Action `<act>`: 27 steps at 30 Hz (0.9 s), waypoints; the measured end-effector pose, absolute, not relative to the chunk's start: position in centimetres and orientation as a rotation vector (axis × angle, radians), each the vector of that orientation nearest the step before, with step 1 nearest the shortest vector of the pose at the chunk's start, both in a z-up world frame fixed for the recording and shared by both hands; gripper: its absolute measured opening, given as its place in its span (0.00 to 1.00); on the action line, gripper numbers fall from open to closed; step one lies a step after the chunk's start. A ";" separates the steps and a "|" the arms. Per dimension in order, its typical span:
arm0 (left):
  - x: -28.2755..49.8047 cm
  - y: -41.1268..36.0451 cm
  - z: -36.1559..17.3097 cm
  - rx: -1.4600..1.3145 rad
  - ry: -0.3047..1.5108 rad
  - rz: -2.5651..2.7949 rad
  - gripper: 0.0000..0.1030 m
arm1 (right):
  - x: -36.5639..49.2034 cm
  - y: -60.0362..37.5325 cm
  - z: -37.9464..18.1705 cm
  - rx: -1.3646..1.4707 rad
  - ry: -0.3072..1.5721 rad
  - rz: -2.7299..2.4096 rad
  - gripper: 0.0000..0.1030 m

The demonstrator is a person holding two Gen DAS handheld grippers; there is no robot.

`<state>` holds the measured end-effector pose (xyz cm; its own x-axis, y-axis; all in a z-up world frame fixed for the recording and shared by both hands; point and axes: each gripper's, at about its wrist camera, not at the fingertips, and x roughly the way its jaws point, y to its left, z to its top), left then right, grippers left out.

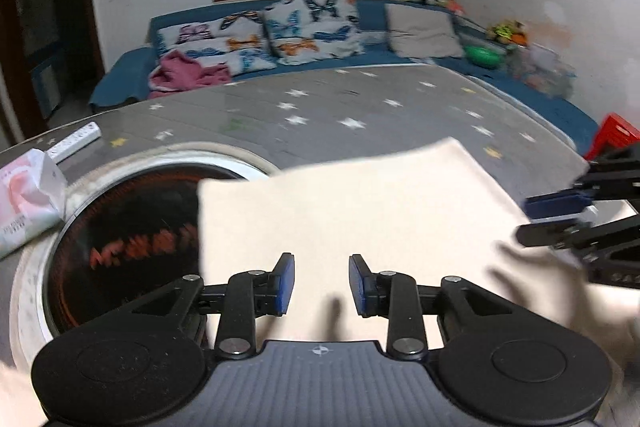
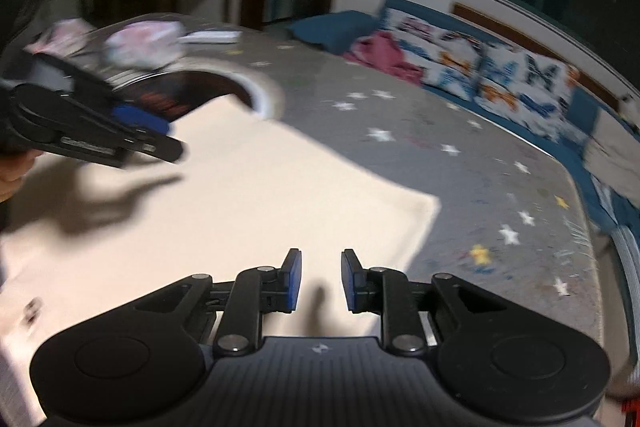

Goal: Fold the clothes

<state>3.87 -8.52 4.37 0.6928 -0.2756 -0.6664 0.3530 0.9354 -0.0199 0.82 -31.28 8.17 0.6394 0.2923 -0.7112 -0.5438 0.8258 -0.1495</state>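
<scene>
Cream-coloured cloth (image 1: 360, 211), a smooth garment folded into a flat, roughly rectangular shape, lies on a grey tabletop printed with white and yellow stars (image 1: 320, 107), and its far left corner hangs over a round black glass cooktop with a white rim (image 1: 120, 227) set into that table. From the left wrist view, the left gripper (image 1: 322, 285) hovers over the near part of the cloth with its blue-padded fingers (image 1: 285, 283) spread apart and nothing between them. From the right wrist view, the right gripper (image 2: 320, 281) likewise sits above the cloth near its right edge, jaws parted and empty, casting a small shadow on the fabric. Each tool shows in the other's camera: the right one enters at the right side of the left view, and the left one reaches in from the upper left of the right view, with part of a hand (image 2: 12, 175) behind it. Near the cooktop rest a soft pack of tissues in pink and white wrapping (image 1: 28, 195) and a white power strip (image 1: 76, 141). Beyond the table stands a blue sofa (image 1: 128, 67) holding butterfly-print cushions (image 1: 312, 23), a plain beige cushion (image 1: 424, 31) and a crumpled pink garment (image 1: 184, 73). Both views are somewhat blurred.
</scene>
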 end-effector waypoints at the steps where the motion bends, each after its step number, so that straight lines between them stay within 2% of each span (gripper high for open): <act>1: 3.0 -8.8 4.3 0.120 0.721 -0.364 0.32 | 0.1 -30.9 8.0 -0.373 0.741 0.506 0.21; 5: -0.3 -9.6 3.6 0.144 0.710 -0.398 0.32 | -2.9 -29.7 7.3 -0.385 0.746 0.551 0.28; 8: -2.3 -9.8 2.9 0.155 0.707 -0.411 0.33 | -5.0 -29.3 6.9 -0.408 0.736 0.565 0.29; 11: -4.0 -10.0 2.2 0.179 0.690 -0.417 0.42 | -7.0 -28.9 6.5 -0.431 0.726 0.579 0.37; 14: -4.9 -10.3 1.6 0.203 0.676 -0.407 0.43 | -9.0 -28.5 6.1 -0.454 0.716 0.593 0.40; 20: -5.6 -10.4 1.2 0.208 0.666 -0.381 0.53 | -11.7 -28.9 5.9 -0.474 0.688 0.552 0.50; 23: -5.7 -10.6 1.7 0.190 0.658 -0.382 0.57 | -12.3 -29.7 5.8 -0.430 0.696 0.530 0.50; 27: -6.6 -11.4 2.7 0.175 0.624 -0.412 0.69 | -13.3 -30.5 5.5 -0.403 0.685 0.501 0.51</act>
<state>-6.61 -11.44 2.70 0.7341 -0.3204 -0.5987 0.4246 0.9047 0.0364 -13.29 -30.51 5.48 0.6657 0.3020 -0.6824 -0.5586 0.8080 -0.1874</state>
